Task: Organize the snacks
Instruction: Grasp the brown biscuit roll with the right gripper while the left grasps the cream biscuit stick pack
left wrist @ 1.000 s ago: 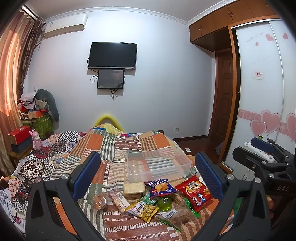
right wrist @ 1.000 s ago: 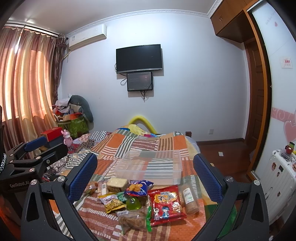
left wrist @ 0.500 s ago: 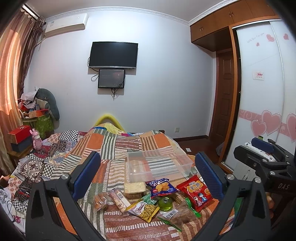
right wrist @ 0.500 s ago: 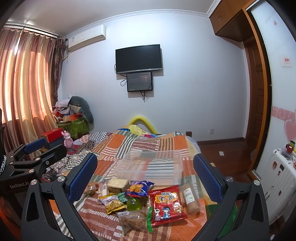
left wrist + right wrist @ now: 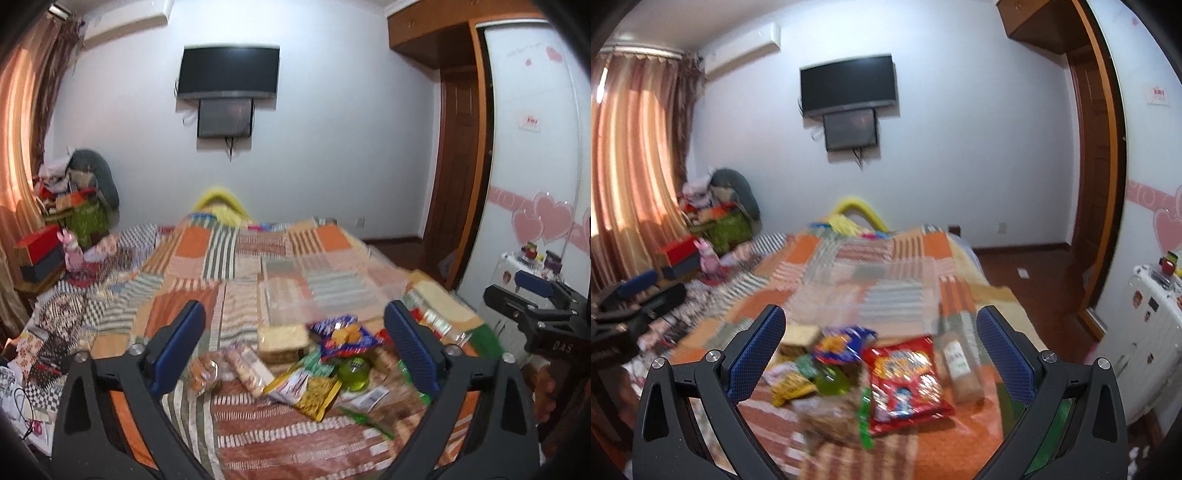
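Left wrist view first: my left gripper (image 5: 293, 354) stands wide open and holds nothing, and the pile of snacks on the bed quilt (image 5: 192, 295) lies just ahead, between and a little beyond my pads. Nearest my left pad sit the wrapped pastries (image 5: 240, 365); straight ahead is the sandwich pack (image 5: 282, 341), with the blue chip bag (image 5: 341, 334) behind it and the green jelly cup (image 5: 354, 371) and yellow snack bag (image 5: 314, 393) lower, toward my right pad. Beyond the pile, further out, lies the clear plastic bin (image 5: 317, 291), apparently with nothing in it yet.

From the right wrist, my right gripper (image 5: 881, 356) is likewise spread wide and bare. The red snack bag (image 5: 905, 376) sits almost centred between its pads, the tall bottle (image 5: 960, 363) just inside the right pad, and a clear bag of brown snacks (image 5: 834, 415) nearest of all.

I judge this the opening reach: nothing gathered, nothing in the bin. Next I should drop one gripper onto a single item, the red bag looks easiest, close on an edge and carry it forward into the bin.

Against half a second ago, both views have tipped down and closed in; the snacks loom larger and lie blurred, so I am descending fast.
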Demonstrator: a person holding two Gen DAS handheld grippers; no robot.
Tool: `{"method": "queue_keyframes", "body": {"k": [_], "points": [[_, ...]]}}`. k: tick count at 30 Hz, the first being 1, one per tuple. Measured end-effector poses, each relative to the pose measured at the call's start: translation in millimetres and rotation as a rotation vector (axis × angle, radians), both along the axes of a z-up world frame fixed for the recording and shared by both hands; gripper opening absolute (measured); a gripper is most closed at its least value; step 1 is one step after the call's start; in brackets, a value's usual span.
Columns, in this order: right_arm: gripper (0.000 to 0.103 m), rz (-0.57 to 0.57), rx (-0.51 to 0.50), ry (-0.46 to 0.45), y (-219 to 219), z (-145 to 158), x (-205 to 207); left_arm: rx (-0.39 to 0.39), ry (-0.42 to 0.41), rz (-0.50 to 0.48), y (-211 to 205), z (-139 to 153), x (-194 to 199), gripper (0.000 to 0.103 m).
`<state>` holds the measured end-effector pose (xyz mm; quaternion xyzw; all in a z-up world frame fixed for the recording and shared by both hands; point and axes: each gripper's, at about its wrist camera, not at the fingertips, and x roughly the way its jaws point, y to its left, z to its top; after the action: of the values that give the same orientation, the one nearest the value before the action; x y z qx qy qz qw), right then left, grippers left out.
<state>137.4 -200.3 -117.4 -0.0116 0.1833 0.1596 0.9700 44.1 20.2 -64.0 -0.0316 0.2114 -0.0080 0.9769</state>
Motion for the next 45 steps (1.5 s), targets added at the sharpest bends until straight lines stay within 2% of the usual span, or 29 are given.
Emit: {"method": "queue_keyframes", "body": {"k": [4, 10, 16, 17, 22, 25, 30, 39, 43, 45], "points": [[0.103, -0.04, -0.043, 0.092, -13, -26, 21, -0.027, 0.098, -0.002, 13, -28, 24, 0.088], [0.103, -0.09, -0.056, 0.229, -36, -55, 51, -0.06, 0.212, -0.013, 15, -66, 57, 0.088], [0.087, -0.126, -0.06, 0.309, -56, -67, 71, -0.071, 0.316, 0.051, 30, -102, 95, 0.087], [0.085, -0.13, -0.064, 0.311, -59, -69, 74, -0.074, 0.324, 0.064, 34, -106, 100, 0.085], [0.071, -0.127, -0.086, 0.33, -66, -76, 87, -0.094, 0.4, 0.107, 51, -130, 126, 0.06], [0.064, -0.096, -0.089, 0.354, -65, -80, 96, -0.105, 0.444, 0.12, 56, -145, 136, 0.051], [0.059, -0.042, -0.112, 0.4, -59, -91, 105, -0.118, 0.478, 0.114, 59, -161, 144, 0.051], [0.052, 0.004, -0.113, 0.428, -55, -94, 116, -0.054, 0.468, 0.116, 54, -173, 155, 0.052], [0.046, 0.019, -0.097, 0.449, -53, -94, 124, -0.115, 0.494, 0.104, 62, -175, 154, 0.051], [0.037, 0.037, -0.086, 0.463, -53, -94, 123, -0.132, 0.503, 0.092, 65, -176, 151, 0.049]]}}
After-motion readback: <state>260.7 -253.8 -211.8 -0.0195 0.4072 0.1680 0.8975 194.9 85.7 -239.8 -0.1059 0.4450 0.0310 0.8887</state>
